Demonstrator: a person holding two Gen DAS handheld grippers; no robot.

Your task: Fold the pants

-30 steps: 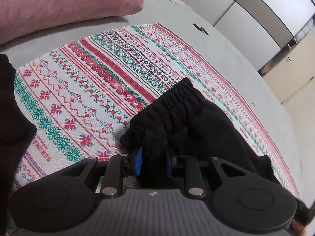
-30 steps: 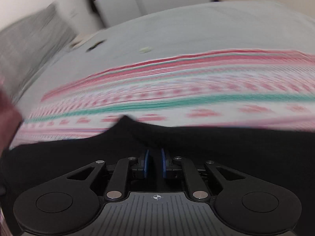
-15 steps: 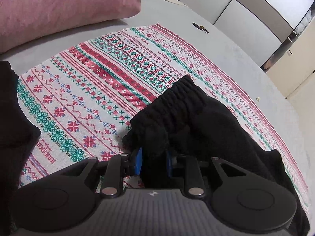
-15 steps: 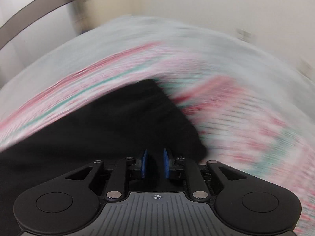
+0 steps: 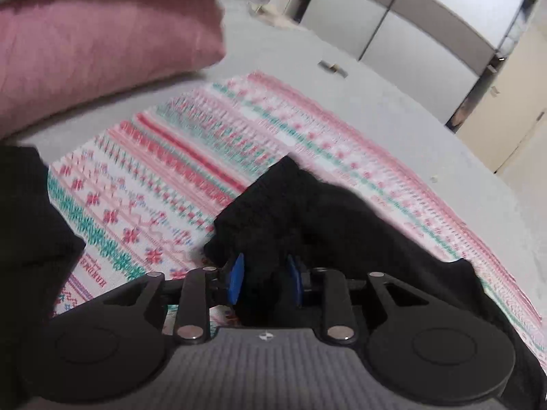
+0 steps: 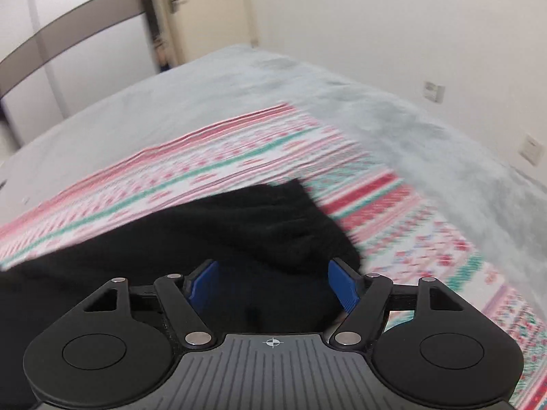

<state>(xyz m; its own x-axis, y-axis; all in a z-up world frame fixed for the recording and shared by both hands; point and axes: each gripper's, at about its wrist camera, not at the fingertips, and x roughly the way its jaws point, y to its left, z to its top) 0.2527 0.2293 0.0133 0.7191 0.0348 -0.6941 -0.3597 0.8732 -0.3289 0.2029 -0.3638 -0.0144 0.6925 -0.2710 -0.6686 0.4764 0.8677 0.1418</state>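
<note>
Black pants lie bunched on a red, green and white patterned cloth on the bed. My left gripper is shut on a thick fold of the pants near their ribbed waistband, which sticks up ahead of the blue pads. In the right wrist view the pants lie flat with one corner pointing away. My right gripper is open, its blue pads wide apart just above the black fabric, holding nothing.
A pink pillow lies at the far left of the grey bed. More black fabric sits at the left edge. A small dark object lies on the bed. Wardrobe doors and a white wall stand beyond.
My right gripper has opened and let go of the pants after swinging round to the right. My left gripper stays shut on the pants and has tilted up slightly.
</note>
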